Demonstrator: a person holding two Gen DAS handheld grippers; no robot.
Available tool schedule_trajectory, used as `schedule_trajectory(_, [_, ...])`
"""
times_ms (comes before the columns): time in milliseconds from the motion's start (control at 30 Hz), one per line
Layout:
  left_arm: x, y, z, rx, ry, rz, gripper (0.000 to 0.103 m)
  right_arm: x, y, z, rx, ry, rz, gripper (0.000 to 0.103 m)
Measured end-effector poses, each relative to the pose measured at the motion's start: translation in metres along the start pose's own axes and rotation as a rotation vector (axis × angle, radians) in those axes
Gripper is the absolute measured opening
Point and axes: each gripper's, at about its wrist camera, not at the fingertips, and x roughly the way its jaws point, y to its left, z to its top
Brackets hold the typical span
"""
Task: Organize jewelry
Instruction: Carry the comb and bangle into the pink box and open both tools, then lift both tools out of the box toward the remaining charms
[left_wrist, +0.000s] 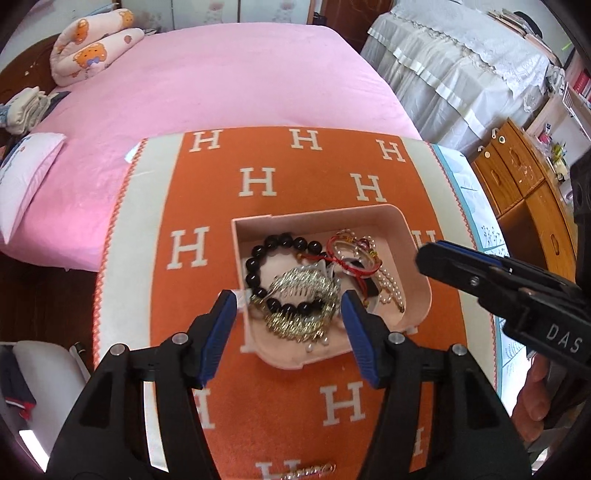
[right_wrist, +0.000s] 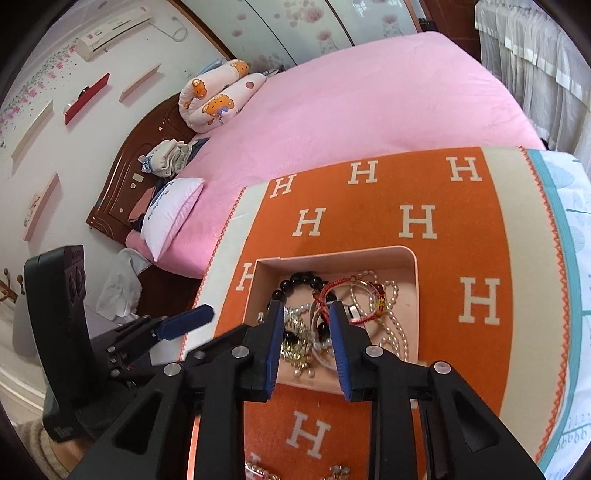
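The left gripper (left_wrist: 289, 306) is hovering low in the centre of the left wrist view with its jaws standing apart, clamped on nothing. Between its blue pads, and just beyond them, the gold hair comb (left_wrist: 301, 295) is lying in the pink tray (left_wrist: 384, 211), which is sitting in the middle of the frame on the orange blanket (left_wrist: 207, 295). One fingertip is hanging over the tray's left wall, the other over its inside.

The right gripper (right_wrist: 306, 308) is reaching in at lower centre of the right wrist view, its jaws parted by a narrower gap and gripping nothing; the jewelry is lying under and between its tips. In the left wrist view it is entering from the right edge.

One tray is showing, holding one black bead bracelet (left_wrist: 258, 254), one gold comb, one red cord bracelet (left_wrist: 349, 254) and pearl strands (left_wrist: 388, 284) whose number I cannot tell. A few more pieces are lying on the blanket at the bottom edge of the right wrist view, too cropped to count.

The black beads are looking round and glossy. The comb is looking metallic and toothed, with small pearls dangling. The red cord is looping around a clear bangle. The pile is lying tangled together.
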Motion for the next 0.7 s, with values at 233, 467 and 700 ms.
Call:
schedule_trajectory(233, [-0.035,0.01,-0.026,-0.016,-0.024,-0.007,0.056,-0.03,0.01,-0.042,-0.009,0.004,-0.021,0.025])
schedule_trajectory(467, [-0.063,0.008,-0.057,0.009,-0.035,-0.023,0.056,-0.059,0.009,-0.089,0.006,0.005,-0.05,0.025])
schedule_trajectory(700, [-0.065,-0.014,-0.091,0.084,-0.01,-0.05,0.056,-0.085,0.005,-0.133,-0.003,-0.009,-0.111,0.025])
